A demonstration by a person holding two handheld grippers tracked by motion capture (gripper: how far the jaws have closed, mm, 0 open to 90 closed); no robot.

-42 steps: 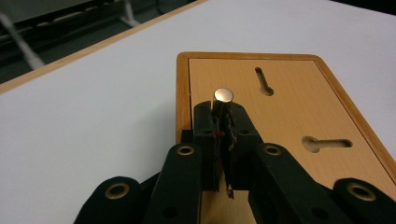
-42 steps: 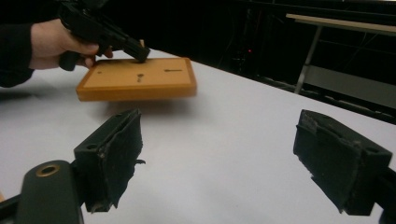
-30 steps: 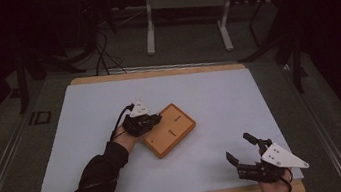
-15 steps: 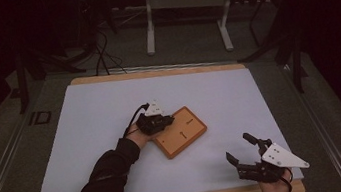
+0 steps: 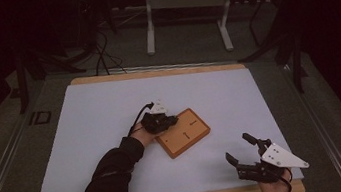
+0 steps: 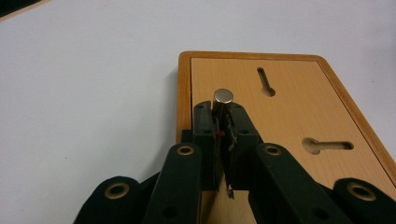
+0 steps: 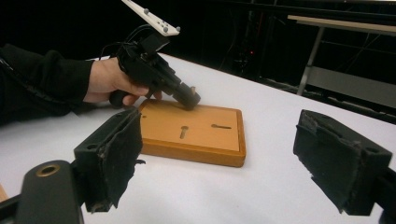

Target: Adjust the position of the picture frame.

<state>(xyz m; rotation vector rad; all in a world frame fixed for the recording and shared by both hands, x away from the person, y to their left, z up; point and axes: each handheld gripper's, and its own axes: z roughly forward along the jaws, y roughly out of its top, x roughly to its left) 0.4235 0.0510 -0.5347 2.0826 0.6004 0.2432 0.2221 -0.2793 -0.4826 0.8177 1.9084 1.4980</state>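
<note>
The left gripper (image 6: 223, 116) is seen with its jaws pressed together on a small metal cylinder (image 6: 222, 97), whose shiny flat top stands just clear of the pads, above the near-left part of a wooden board (image 6: 289, 121). The step in hand is judged to be the placing of this pin into one of the board's keyhole slots (image 6: 265, 81), which lies at about one o'clock from the cylinder in the left gripper view; a second slot (image 6: 327, 145) lies at about three o'clock. For this to be done well, the cylinder should be kept upright, carried over the round end of the chosen slot and lowered straight before the grip is eased; a tilted pin would likely catch on the slot's edge. The board could slide on the smooth white table cover (image 5: 93, 132), so little sideways force should be used. The right gripper (image 5: 245, 152) is held spread wide and empty at about four o'clock from the board in the high view, well apart from it. The board is a flat rectangle of pale wood with a darker raised rim, lying near the middle of the table.
</note>
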